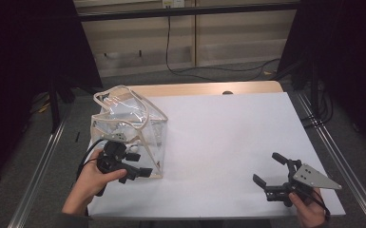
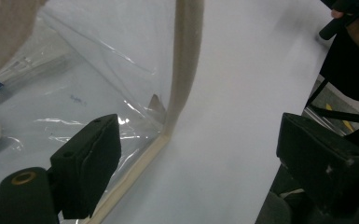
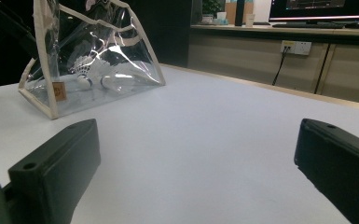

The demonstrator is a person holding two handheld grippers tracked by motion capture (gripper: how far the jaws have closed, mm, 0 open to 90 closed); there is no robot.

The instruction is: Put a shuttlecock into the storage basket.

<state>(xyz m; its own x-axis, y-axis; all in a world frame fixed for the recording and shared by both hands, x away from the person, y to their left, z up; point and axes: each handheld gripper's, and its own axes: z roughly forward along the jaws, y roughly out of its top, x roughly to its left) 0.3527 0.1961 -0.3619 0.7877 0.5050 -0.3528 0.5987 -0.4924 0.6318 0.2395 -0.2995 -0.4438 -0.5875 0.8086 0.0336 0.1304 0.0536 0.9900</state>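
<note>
A clear plastic bag (image 1: 126,126) with cream trim stands on the left part of the white bench (image 1: 218,142), its open top pulled into a loose peak. Inside it, low down, lie white shuttlecocks (image 3: 95,74), seen through the plastic in the right gripper view.

The left claw (image 1: 140,172) is held by the person's left hand (image 1: 92,183) at the bag's near bottom corner. Its jaws are spread wide. In the left gripper view one jaw sits in front of the bag's clear wall and the other stands well off over the bare bench, with the bag's cream corner seam (image 2: 179,88) rising between them. The pads do not press on the bag; whether the near jaw touches the plastic cannot be told.

The right claw (image 1: 268,168) is well apart from the bag, toward the bench's near right corner, held by the right hand (image 1: 309,206). Its jaws are spread too, with nothing but white bench between them, and they point roughly toward the bag, which sits at the upper left in the right gripper view.
</note>
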